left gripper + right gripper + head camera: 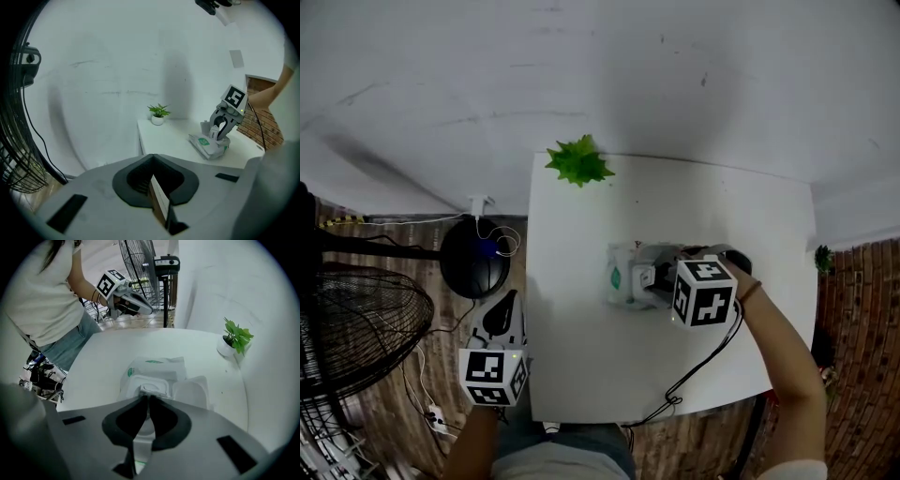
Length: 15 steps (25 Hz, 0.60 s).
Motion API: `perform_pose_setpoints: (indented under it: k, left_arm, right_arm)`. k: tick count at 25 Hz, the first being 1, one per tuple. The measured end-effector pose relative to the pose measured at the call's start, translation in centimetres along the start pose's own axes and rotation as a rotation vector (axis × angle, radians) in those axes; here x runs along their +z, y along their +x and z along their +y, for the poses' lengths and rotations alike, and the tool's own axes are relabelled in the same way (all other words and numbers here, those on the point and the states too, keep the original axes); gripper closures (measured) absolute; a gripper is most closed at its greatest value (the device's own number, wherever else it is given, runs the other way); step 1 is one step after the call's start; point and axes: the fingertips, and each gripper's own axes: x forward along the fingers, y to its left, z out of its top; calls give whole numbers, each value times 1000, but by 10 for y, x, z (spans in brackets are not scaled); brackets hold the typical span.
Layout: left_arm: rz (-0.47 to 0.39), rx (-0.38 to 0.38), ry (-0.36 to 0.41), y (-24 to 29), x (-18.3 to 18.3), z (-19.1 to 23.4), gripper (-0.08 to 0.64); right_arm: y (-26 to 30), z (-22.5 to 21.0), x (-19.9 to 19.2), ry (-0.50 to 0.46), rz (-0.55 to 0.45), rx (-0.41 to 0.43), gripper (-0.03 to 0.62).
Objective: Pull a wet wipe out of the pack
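A white wet wipe pack (620, 277) with green print lies flat at the middle of the white table (581, 366). In the right gripper view the pack (154, 367) has its lid (190, 394) flipped open to the right. My right gripper (146, 398) is down at the pack's opening, its jaws shut on the tip of the wet wipe there. The head view shows it (649, 278) on top of the pack. My left gripper (504, 305) is held off the table's left edge, shut and empty, away from the pack (206, 143).
A small green plant (578, 161) in a white pot stands at the table's far edge. On the floor to the left stand a fan (356, 328) and a black round base (473, 258) with cables. A black cable (694, 370) hangs over the table's near edge.
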Motion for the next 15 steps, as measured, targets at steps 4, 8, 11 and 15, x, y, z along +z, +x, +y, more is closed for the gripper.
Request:
perform_pose_setpoints:
  k: [4,8,11,15]
  left_arm:
    - [3,-7,4,0,-1,-5,560]
    - [-1,-10,10,-1,1,-6,560]
    - [-6,-12,13,-2,4,-7,560]
    - [-13,-15,17,-3,6,-8,560]
  right_arm:
    - [1,0,-1,12,-7,-7,581]
    - [1,-1,-1,41,-27,-13,584]
    - [0,-1,-1,52,-31,-20,586]
    - [-2,-2,-2,68,-31,-29,588]
